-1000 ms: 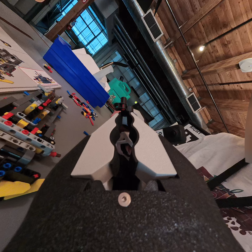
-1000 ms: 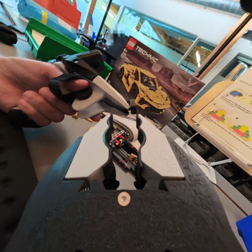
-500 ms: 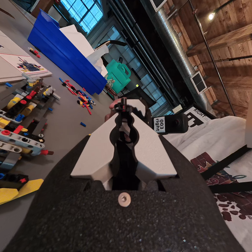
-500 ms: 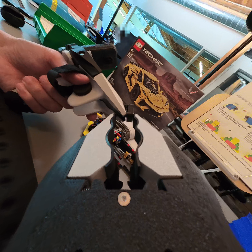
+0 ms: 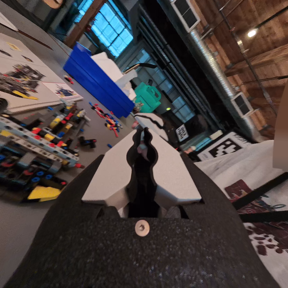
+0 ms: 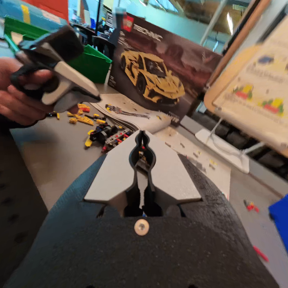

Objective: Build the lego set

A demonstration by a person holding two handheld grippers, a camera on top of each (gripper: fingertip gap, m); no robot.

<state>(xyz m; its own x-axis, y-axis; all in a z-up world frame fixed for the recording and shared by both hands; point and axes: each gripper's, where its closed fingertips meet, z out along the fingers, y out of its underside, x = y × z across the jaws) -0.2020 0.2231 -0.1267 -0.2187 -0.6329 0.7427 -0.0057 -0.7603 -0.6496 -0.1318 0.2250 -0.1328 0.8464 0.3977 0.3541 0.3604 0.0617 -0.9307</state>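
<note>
Lego, half built — my partly assembled car chassis [image 6: 109, 137] lies on the grey table [image 6: 51, 155] just beyond my right gripper [image 6: 142, 132], whose fingertips are pressed together with nothing visible between them. In the left wrist view the same chassis [image 5: 39, 145] sits to the left of my left gripper [image 5: 143, 129], which is also closed at the tips; I see no piece held there (motion blur makes me less than certain). That left gripper [image 6: 65, 87] is raised above the table in a hand [image 6: 17, 99]. Loose yellow pieces [image 6: 82, 118] lie near the open instruction booklet [image 6: 129, 112], and the set's box [image 6: 155, 67] stands upright behind it. Containers next: a blue bin [image 5: 96, 84] holds white paper or bags [image 5: 109, 68] that poke above its rim — small red and blue parts [image 5: 109, 118] are scattered on the table just beside it. A green bin [image 6: 90, 62] stands behind my left gripper; its contents I cannot make out.
</note>
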